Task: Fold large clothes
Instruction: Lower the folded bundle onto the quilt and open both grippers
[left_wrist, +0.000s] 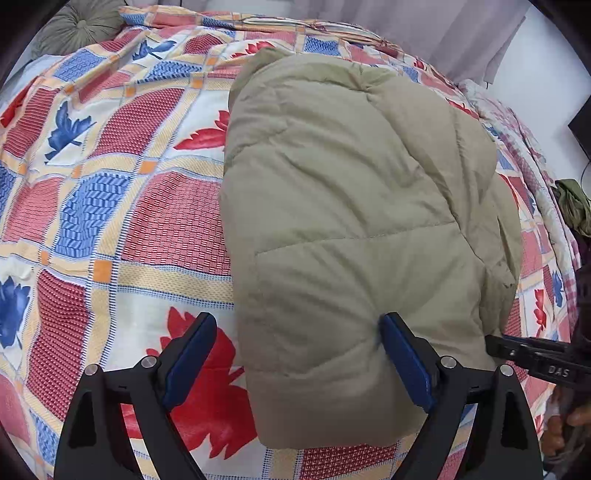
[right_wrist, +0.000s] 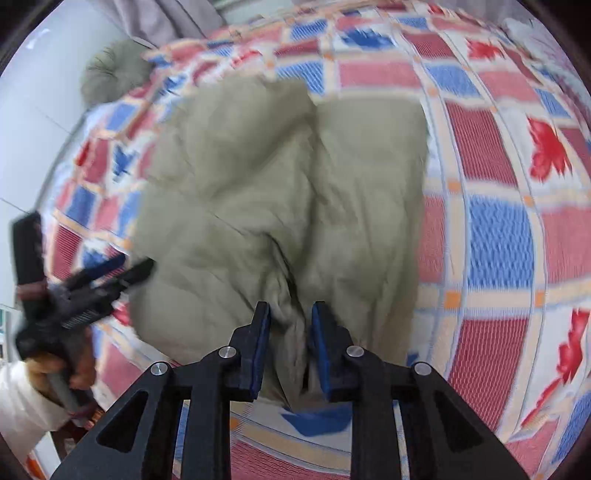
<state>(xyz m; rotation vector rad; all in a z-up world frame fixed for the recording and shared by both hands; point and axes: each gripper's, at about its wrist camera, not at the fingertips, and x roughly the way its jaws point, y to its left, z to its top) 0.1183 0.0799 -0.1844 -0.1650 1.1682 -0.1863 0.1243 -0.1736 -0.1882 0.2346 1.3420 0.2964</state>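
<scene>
Two grippers (left_wrist: 297, 354) (right_wrist: 290, 345) over one olive jacket (left_wrist: 354, 229) on one bedspread (left_wrist: 110, 192).

Puffy olive-green quilted jacket (left_wrist: 354, 221) lies folded into a bundle on the bed.

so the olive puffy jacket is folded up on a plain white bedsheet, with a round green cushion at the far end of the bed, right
Not quite. The jacket lies on a patterned bedspread, checked in red, blue and cream with leaf prints, not a plain white sheet. The left wrist view shows it clearly. The round green cushion is at the far end, as you said.
</scene>
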